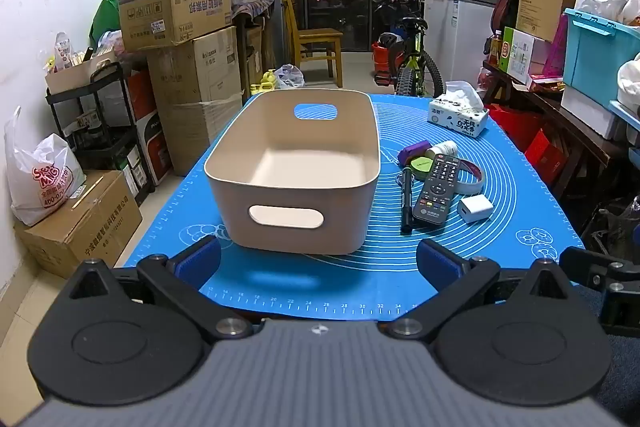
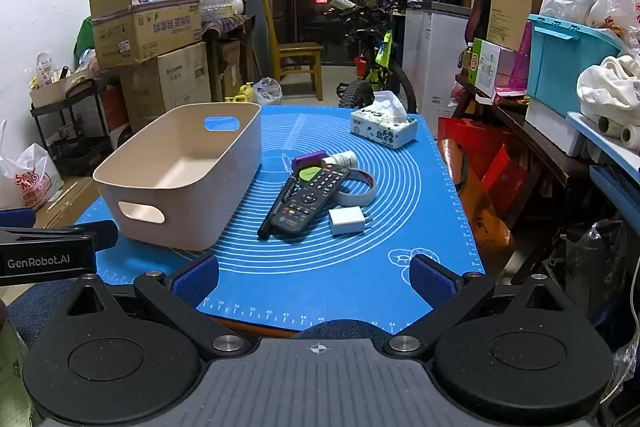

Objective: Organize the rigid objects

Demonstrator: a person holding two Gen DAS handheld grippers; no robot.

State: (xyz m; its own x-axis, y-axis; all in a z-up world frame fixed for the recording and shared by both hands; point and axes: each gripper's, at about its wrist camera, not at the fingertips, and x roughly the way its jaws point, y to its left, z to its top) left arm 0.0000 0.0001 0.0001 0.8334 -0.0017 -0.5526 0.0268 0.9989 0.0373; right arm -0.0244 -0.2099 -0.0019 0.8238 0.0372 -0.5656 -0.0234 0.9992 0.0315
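Observation:
An empty beige bin (image 1: 294, 169) (image 2: 180, 171) stands on the blue mat (image 1: 400, 267) (image 2: 320, 267). To its right lie a black remote (image 1: 437, 189) (image 2: 310, 199), a black pen (image 1: 407, 201) (image 2: 278, 203), a white charger (image 1: 475, 209) (image 2: 347, 221), a tape roll (image 1: 474, 177) (image 2: 360, 189), a purple object (image 1: 414, 151) (image 2: 308, 159), a green disc (image 1: 424, 165) (image 2: 310, 174) and a small white bottle (image 1: 442, 148) (image 2: 342, 159). My left gripper (image 1: 320, 261) is open and empty in front of the bin. My right gripper (image 2: 314, 277) is open and empty, short of the remote.
A tissue box (image 1: 458, 117) (image 2: 384, 129) sits at the mat's far right. Cardboard boxes (image 1: 192, 67) stand left of the table, a bicycle (image 1: 412, 59) and chair (image 1: 316, 39) behind, cluttered shelves (image 2: 560, 87) to the right. The left gripper's body (image 2: 48, 251) shows at the right view's left edge.

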